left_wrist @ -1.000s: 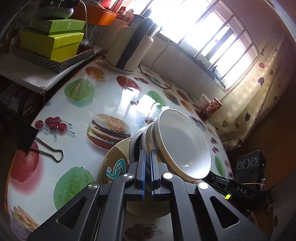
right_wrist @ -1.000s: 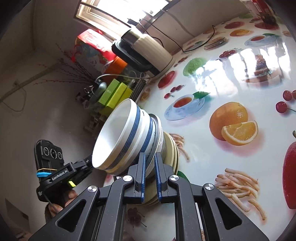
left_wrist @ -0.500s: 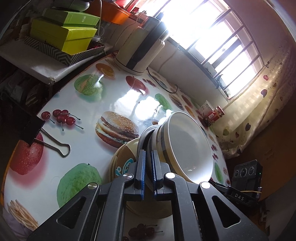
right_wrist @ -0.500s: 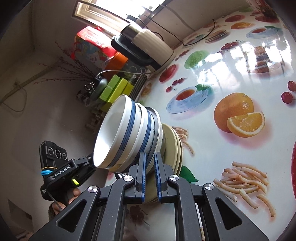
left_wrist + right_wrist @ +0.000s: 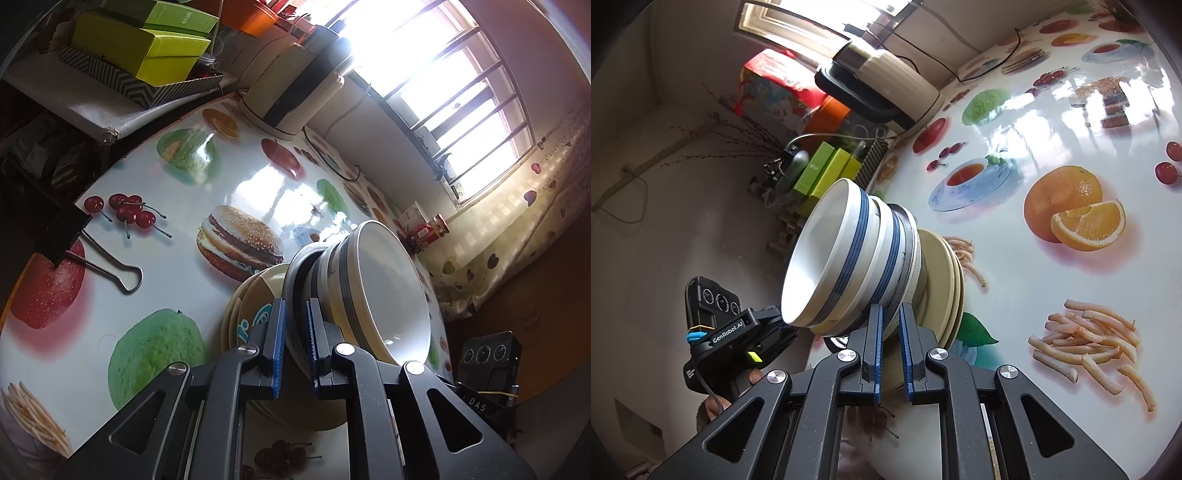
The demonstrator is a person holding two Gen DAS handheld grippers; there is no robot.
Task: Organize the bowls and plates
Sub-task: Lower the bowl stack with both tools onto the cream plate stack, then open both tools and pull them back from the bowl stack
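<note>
Bowls (image 5: 373, 291), nested and banded in blue, rest on a stack of beige plates (image 5: 255, 295) near the table (image 5: 155, 229) edge. Left gripper (image 5: 293, 339) and right gripper (image 5: 890, 347) meet the pile from opposite sides — each straddles the rim of the lowest, dark-rimmed bowl (image 5: 908, 251), jaws parted slightly, with a thin gap visible at the pads; whether they pinch is uncertain. Paired holds probably steady the tall pile. Open tabletop lies beyond the plates — a binder clip (image 5: 92, 254) sits well apart.
</note>
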